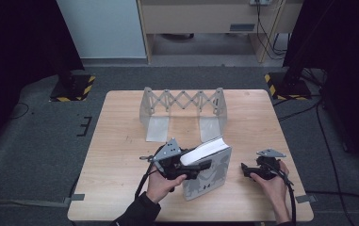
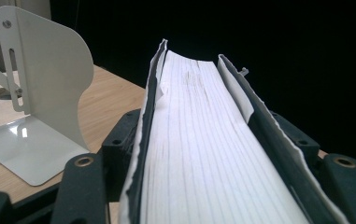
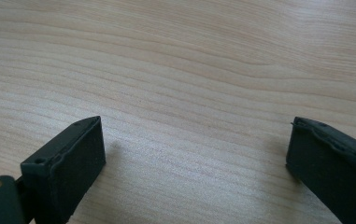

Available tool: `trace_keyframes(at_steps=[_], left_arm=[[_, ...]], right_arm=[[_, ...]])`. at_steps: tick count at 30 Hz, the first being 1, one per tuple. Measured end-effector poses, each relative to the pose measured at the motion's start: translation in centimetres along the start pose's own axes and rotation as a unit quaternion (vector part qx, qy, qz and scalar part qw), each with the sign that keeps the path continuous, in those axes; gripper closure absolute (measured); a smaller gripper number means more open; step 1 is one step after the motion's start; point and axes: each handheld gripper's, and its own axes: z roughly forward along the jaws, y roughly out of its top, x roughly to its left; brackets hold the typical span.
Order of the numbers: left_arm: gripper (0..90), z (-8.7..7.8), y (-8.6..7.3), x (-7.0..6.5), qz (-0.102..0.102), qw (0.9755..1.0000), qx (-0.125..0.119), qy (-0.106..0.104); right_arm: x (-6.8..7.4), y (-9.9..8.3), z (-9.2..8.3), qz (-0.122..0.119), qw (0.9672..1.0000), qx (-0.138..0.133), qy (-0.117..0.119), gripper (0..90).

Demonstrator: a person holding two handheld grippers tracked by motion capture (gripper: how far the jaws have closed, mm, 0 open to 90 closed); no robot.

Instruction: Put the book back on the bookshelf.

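In the lower middle of the high view the left gripper (image 1: 200,165) holds a thick book (image 1: 211,172) by its page edge, one cover corner resting on the wooden table (image 1: 120,155) while the spine side tilts up. The left gripper view looks along the white page block (image 2: 203,149), with a black jaw flat against each cover, so the grip spans the full thickness of the book. At the right of the high view the right gripper (image 1: 244,170) rests low over bare wood, jaws spread wide with nothing between them. An expanding metal bookend rack (image 1: 183,109) stands at the upper middle of the table, well apart from the book, its pale end plate (image 2: 54,88) at the upper left of the left gripper view. The main risk, as I judge it, is slippage: the jaws press on a loose paper jacket with curled, torn edges, so the heavy block could slide out or the jacket tear further. Swinging it toward the rack, a corner could catch an end plate and shove the light rack across the table.
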Motion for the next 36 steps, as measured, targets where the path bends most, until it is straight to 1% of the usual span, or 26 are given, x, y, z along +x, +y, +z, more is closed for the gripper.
trace_keyframes(at_steps=[4,8,10,13,17,18,21,22,23,27,29,32,35,36], left_arm=[[36.5,-0.1,0.3,-0.6,0.004,1.0000,0.002,-0.007],[36.3,-0.1,0.9,-1.0,0.002,0.9999,-0.007,-0.012],[36.8,-0.1,1.2,-1.0,0.003,0.9999,-0.007,-0.008],[38.9,-0.1,1.6,-1.3,0.017,0.9998,-0.005,0.006],[39.2,0.1,2.2,-1.7,0.023,0.9996,0.001,0.015],[39.2,0.2,2.4,-1.8,0.026,0.9995,0.005,0.019],[39.1,0.7,2.6,-2.2,0.045,0.9980,0.024,0.037],[39.0,0.9,2.6,-2.2,0.046,0.9978,0.031,0.036],[38.9,1.0,2.6,-2.2,0.042,0.9980,0.034,0.033],[38.6,1.3,2.7,-2.2,0.044,0.9975,0.047,0.030],[38.3,1.5,2.8,-2.2,0.044,0.9967,0.063,0.027],[37.6,1.7,2.9,-2.2,0.055,0.9950,0.076,0.035],[37.0,1.8,3.0,-2.2,0.061,0.9940,0.083,0.037],[36.6,1.8,3.0,-2.3,0.066,0.9934,0.085,0.040]], right_arm=[[0.0,0.0,0.0,0.000,1.0000,0.000,0.000,4.9],[0.0,0.0,0.0,0.000,1.0000,0.000,0.000,4.9],[0.0,0.0,0.0,0.001,1.0000,0.000,0.000,4.9],[0.0,0.0,0.0,0.000,1.0000,0.000,0.000,4.9],[0.0,0.0,0.0,0.001,1.0000,-0.001,0.000,4.9],[0.0,0.0,0.0,0.001,1.0000,-0.001,0.000,4.9],[0.0,0.0,0.0,0.000,1.0000,-0.001,0.000,4.9],[0.0,0.0,0.0,0.001,1.0000,-0.001,0.000,4.9],[0.0,0.0,0.0,0.001,1.0000,-0.001,0.000,4.9],[0.0,0.0,0.0,0.001,1.0000,-0.001,0.000,4.9],[0.0,0.0,0.0,0.002,1.0000,-0.001,0.000,4.9],[0.0,0.0,0.0,0.001,1.0000,-0.001,0.000,4.9],[0.0,0.0,0.0,0.001,1.0000,-0.001,0.000,4.9],[0.0,0.0,0.0,0.001,1.0000,-0.001,0.000,4.9]])
